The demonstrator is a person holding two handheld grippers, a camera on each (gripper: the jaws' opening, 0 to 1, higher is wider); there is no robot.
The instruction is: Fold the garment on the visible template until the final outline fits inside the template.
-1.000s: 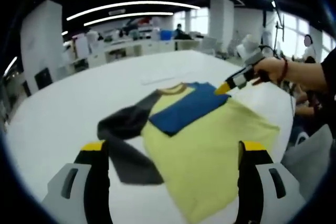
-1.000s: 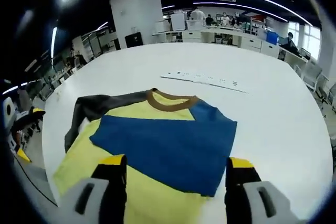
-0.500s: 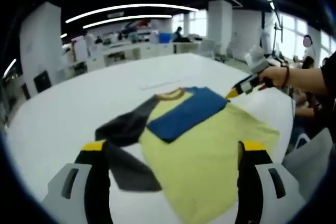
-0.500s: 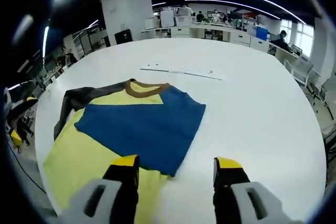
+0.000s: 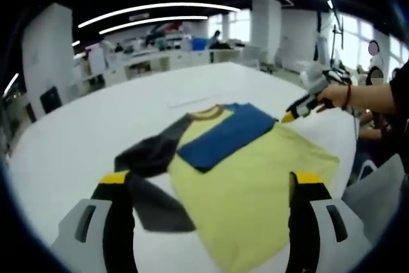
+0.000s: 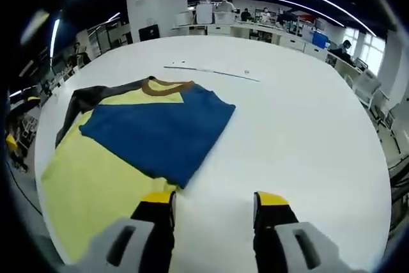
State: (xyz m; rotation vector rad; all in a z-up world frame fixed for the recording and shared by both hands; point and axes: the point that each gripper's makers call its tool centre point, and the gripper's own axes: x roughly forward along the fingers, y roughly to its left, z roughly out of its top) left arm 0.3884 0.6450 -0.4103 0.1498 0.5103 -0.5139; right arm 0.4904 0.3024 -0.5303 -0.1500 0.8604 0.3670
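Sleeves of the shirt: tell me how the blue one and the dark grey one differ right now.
The blue sleeve is folded inward, lying flat across the yellow body; the dark grey sleeve sprawls outward onto the white table. The blue sleeve looks smooth and squared; the dark grey sleeve is bent and rumpled. Both join the shirt near the brown collar, and neither is held by a hand-held gripper.

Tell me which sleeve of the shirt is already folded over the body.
The blue sleeve: it lies flat across the yellow body. The dark grey sleeve is spread out on the table beside the shirt.
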